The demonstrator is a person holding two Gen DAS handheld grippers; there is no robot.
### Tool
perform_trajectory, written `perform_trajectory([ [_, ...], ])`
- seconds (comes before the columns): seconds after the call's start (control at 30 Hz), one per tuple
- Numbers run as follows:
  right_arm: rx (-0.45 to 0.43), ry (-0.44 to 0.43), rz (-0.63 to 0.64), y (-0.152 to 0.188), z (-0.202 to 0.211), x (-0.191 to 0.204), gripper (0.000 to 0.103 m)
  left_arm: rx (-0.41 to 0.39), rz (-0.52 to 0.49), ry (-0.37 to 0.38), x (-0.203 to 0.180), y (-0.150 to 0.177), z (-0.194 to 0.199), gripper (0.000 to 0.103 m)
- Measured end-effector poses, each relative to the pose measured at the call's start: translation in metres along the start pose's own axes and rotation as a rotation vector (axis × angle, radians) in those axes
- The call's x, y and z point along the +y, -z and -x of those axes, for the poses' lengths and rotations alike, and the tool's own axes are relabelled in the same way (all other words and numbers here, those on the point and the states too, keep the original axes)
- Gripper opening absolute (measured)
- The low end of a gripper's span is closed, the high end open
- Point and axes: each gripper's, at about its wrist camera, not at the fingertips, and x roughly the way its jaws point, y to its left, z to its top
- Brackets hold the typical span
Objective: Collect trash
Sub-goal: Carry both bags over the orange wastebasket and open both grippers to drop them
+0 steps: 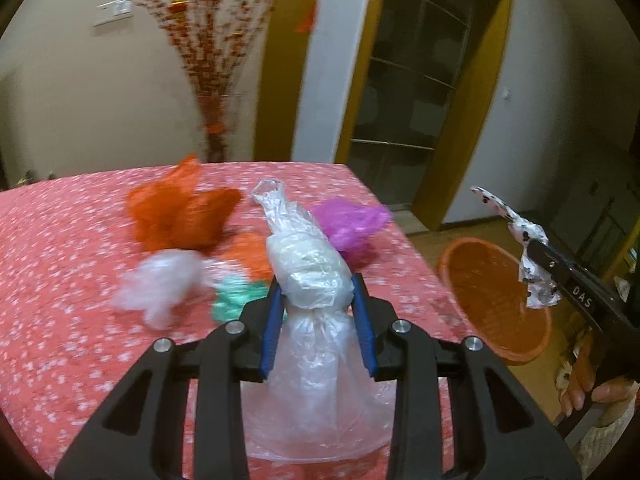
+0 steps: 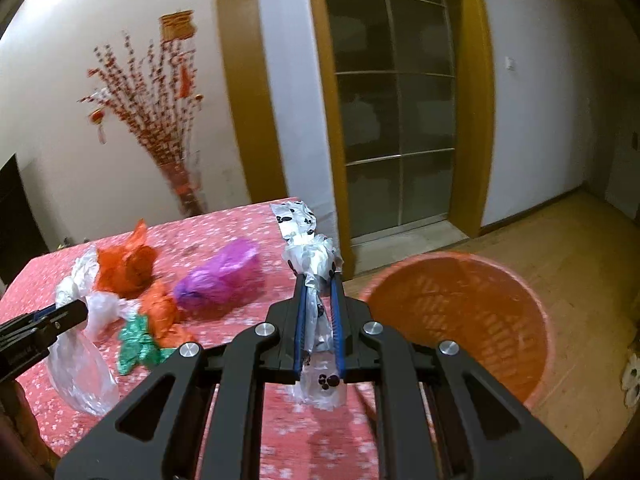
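A home's living room — a table [image 1: 60, 280] under a red floral cloth, festive red branches [image 2: 160, 120] in a vase, wood-framed glass door [image 2: 396, 120], wooden floor [image 2: 560, 248].

1. The left gripper [image 1: 318, 294] sits at lower centre, its blue pads clamped on a clear plastic bag [image 1: 310, 268]; the bag's tail drapes below.
2. Behind it on the pink tablecloth [image 1: 60, 280] lie an orange bag [image 1: 180, 216], a purple bag [image 1: 352, 226], a white bag [image 1: 160, 284] and a green scrap [image 1: 236, 298]; all blurred.
3. At right, the right gripper [image 1: 534, 254] pinches a paw-print bag [image 1: 528, 240] above an orange basket [image 1: 492, 300] on the floor.
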Motion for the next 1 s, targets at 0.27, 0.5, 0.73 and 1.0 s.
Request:
perform_trajectory([
  [0.27, -0.025, 0.082, -0.059, 0.003, 0.006, -0.045, 0.012, 0.016, -0.054, 0.116, -0.064, -0.009, -0.029, 0.033],
  [0.5, -0.037, 0.128, -0.103, 0.003, 0.008, -0.077, 0.012, 0.046, -0.091, 0.215, -0.117, -0.01, -0.057, 0.033],
  [0.73, -0.029, 0.151, -0.139, 0.007, 0.004, -0.099, 0.012, 0.081, -0.119, 0.256, -0.15, -0.009, -0.085, 0.033],
  [1.0, -0.019, 0.166, -0.166, 0.009, -0.002, -0.115, 0.012, 0.111, -0.149, 0.275, -0.175, -0.003, -0.107, 0.033],
])
